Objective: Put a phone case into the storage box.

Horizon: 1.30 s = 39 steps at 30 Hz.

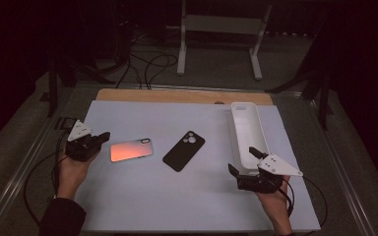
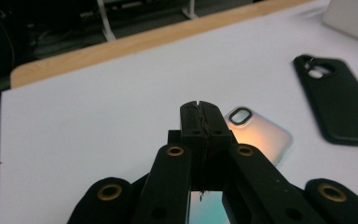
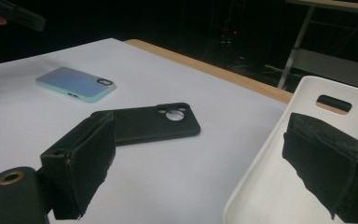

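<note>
Dark room all around, with a white surface on a wooden table and some cables and a metal stand on the floor behind it.

Going left to right: the left tongs are clenched tight with nothing between them, jaws pressed flat together in the left gripper view, tip just beside the near end of the iridescent case. That case lies flat, shiny back up, camera hole at the end away from the tongs. It looks like a thin, light shell, glossy and likely slippery, a bit flexy at the rims. I reckon the edges are the place to take it, pinching across the narrow width or by one long side, since flat on the surface there's no lip to get under. Closed tongs could also nudge it along.

Next over is the black case, also flat, lying at an angle, well apart from the shiny one. Matte, probably grippier rubber.

Then the white tray along the right side, nothing in it that I can see. The right tongs are spread wide, holding nothing, with one jaw over the tray's near end and the other outside its wall, over the surface.
</note>
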### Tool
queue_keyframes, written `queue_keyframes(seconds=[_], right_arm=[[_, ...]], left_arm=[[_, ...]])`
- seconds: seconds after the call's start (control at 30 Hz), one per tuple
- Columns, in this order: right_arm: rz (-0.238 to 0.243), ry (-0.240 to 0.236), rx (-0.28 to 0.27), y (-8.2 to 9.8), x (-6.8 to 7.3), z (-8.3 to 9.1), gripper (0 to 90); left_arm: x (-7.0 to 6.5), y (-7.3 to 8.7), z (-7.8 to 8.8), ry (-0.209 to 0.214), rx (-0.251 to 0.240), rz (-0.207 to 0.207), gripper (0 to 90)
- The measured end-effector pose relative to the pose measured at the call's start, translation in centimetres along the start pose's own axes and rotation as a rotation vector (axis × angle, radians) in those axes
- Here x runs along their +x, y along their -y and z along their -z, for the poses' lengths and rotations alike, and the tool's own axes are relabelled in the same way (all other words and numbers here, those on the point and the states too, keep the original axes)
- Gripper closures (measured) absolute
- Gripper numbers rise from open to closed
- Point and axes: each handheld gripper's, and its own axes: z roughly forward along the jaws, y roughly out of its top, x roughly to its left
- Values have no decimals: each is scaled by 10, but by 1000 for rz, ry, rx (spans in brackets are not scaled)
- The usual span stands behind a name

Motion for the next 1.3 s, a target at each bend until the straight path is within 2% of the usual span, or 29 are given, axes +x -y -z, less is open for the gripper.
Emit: queue_keyframes(seconds=[0.13, 0.57, 0.73, 0.83, 0.9, 0.97, 1.07, 1.2, 1.3], right_arm=[[7, -10, 4, -1, 2, -3, 95], [14, -20, -1, -2, 4, -5, 95], [20, -24, 0, -3, 5, -6, 95], [21, -25, 3, -3, 5, -7, 95], [21, -26, 2, -3, 5, -7, 95], [20, -24, 3, -3, 5, -7, 95], [23, -24, 1, -3, 5, -6, 95], [25, -21, -3, -3, 3, -4, 95], [24, -17, -3, -4, 3, -4, 95]], left_arm=[[5, 3, -15, -1, 35, 13, 900], [24, 20, -54, -49, 160, 51, 900], [29, 26, -63, -45, 192, 69, 900], [30, 29, -67, -44, 219, 63, 900], [30, 31, -69, -42, 235, 55, 900], [32, 32, -70, -41, 238, 71, 900], [32, 34, -68, -40, 265, 63, 900], [27, 38, -61, -40, 270, 61, 900], [18, 41, -55, -37, 272, 40, 900]])
